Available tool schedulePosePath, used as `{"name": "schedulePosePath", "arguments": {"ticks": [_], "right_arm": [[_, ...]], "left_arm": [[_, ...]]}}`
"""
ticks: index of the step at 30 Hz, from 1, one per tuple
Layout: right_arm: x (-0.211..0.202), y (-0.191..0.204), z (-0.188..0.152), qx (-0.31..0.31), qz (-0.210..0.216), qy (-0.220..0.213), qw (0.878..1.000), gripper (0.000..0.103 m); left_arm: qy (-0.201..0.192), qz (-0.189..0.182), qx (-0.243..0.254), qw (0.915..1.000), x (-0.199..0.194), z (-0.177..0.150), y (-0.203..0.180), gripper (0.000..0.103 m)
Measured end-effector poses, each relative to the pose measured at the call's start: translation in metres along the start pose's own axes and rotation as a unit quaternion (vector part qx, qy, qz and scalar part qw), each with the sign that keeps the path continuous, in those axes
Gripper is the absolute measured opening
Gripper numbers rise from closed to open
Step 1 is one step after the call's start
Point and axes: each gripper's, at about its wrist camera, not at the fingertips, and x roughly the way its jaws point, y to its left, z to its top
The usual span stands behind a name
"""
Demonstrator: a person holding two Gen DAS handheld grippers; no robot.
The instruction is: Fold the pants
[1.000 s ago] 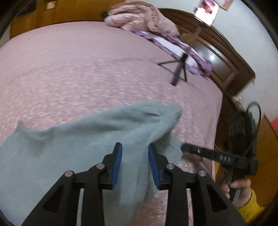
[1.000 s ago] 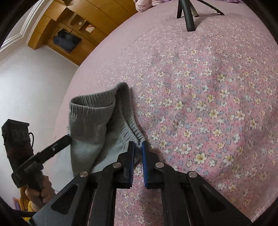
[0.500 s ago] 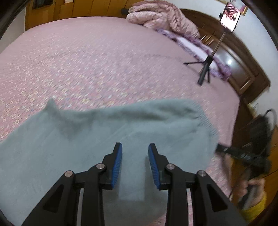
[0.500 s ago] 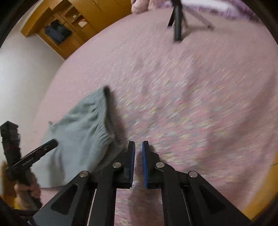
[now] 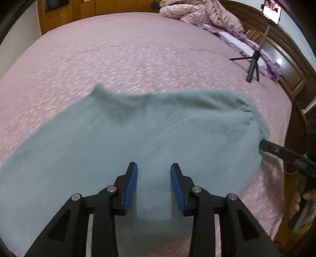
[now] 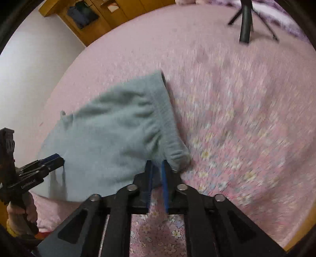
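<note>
Grey pants: spread on bed. Left tool, jaws just widened, unclenched over the cloth; right tool clenched on waistband edge.

grey-green knit pants, seemingly flat on bed

The pink floral bedspread lies flat and bare from nine o'clock round to one o'clock. At two o'clock a black phone tripod stands on it, and beyond, a heaped pink quilt. The grey-green knitted pants cover the near centre.
</note>
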Motion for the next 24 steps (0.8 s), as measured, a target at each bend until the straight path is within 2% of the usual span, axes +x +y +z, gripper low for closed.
{"name": "schedulePosePath", "arguments": {"ticks": [3,5,7,10,17,21,24], "right_arm": [[-0.009,-0.004,-0.004,0.011,0.002,0.003,1.0,0.009],[-0.02,-0.012,-0.007,0.023,-0.01,0.002,1.0,0.014],[-0.04,-0.02,-0.012,0.041,-0.014,-0.016,0.999,0.026],[-0.049,-0.026,-0.018,0.073,0.018,-0.033,0.997,0.046],[-0.031,-0.007,-0.011,0.047,-0.013,-0.037,0.998,0.047],[-0.016,-0.015,-0.001,0.067,0.001,-0.044,0.997,0.048],[-0.014,-0.017,0.003,0.081,0.014,-0.046,0.996,0.055]], "left_arm": [[0.006,0.009,-0.018,0.9998,-0.006,-0.01,0.016,0.039],[0.004,0.013,-0.025,0.9996,-0.012,-0.018,0.025,0.039],[0.001,0.012,-0.034,0.9993,-0.019,-0.025,0.032,0.039],[0.0,0.02,-0.045,0.9988,-0.026,-0.034,0.038,0.039],[-0.004,0.039,-0.072,0.9966,-0.041,-0.053,0.054,0.042],[-0.01,0.042,-0.097,0.9943,-0.049,-0.062,0.068,0.042],[-0.011,0.043,-0.113,0.9926,-0.052,-0.069,0.079,0.042]]}}
